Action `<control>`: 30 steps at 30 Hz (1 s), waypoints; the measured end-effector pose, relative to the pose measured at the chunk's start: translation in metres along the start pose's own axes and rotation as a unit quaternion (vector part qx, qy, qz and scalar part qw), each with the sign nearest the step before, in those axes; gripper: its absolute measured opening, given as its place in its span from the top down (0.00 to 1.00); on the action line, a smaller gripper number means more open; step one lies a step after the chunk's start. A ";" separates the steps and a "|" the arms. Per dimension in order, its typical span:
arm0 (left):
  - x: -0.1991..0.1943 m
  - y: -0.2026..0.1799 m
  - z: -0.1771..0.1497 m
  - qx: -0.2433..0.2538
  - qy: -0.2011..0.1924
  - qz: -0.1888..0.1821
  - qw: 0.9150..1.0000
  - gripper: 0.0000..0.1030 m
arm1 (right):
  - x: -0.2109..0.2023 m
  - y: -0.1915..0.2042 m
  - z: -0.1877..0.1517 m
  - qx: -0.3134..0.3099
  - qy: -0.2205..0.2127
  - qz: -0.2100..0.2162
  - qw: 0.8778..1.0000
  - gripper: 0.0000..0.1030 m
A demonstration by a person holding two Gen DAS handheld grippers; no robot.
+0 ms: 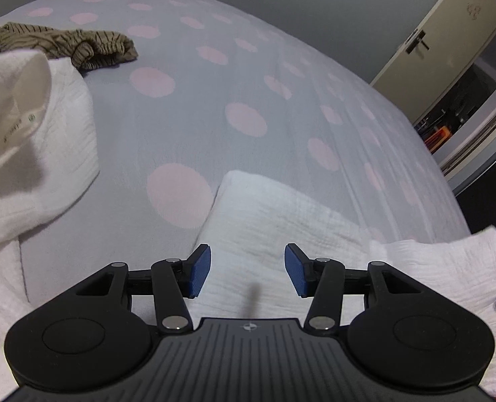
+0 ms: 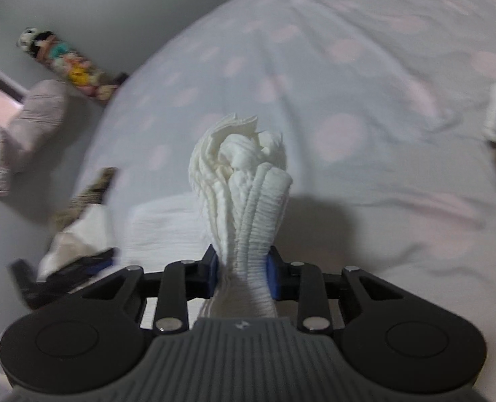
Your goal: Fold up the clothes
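Observation:
A white crinkled garment (image 1: pixel 281 207) lies spread on the bed under my left gripper (image 1: pixel 248 258). That gripper hangs open just above the cloth, with nothing between its blue pads (image 1: pixel 201 271). More of the white fabric rises in a fold at the left (image 1: pixel 30 117). In the right wrist view my right gripper (image 2: pixel 242 261) is shut on a bunched strip of the white garment (image 2: pixel 244 174), which sticks up past the fingers, lifted off the bed. The rest of the garment (image 2: pixel 167 224) trails down behind it.
The bed has a grey sheet with pink dots (image 1: pixel 214 100). A brown striped garment (image 1: pixel 90 45) lies crumpled at the far left. A cream wardrobe door (image 1: pixel 432 50) stands beyond the bed's right edge. Soft toys (image 2: pixel 63 60) and a pillow (image 2: pixel 37 117) lie by the wall.

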State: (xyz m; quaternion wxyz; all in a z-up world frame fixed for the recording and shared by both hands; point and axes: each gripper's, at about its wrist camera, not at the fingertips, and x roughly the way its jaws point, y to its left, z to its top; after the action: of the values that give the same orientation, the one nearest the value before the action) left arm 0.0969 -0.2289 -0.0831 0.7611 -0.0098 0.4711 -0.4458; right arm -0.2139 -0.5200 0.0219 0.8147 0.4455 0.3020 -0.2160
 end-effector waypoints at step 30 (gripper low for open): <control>0.010 0.033 0.004 -0.033 0.015 -0.007 0.999 0.55 | 0.236 0.157 -0.074 -0.105 0.095 -0.028 0.990 0.57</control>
State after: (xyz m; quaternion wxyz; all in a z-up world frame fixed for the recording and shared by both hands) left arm 0.1237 -0.2177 -0.1020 0.7498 -0.0316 0.4970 -0.4356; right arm 0.0321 -0.3964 -0.0770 0.8181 0.3674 0.4112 -0.1632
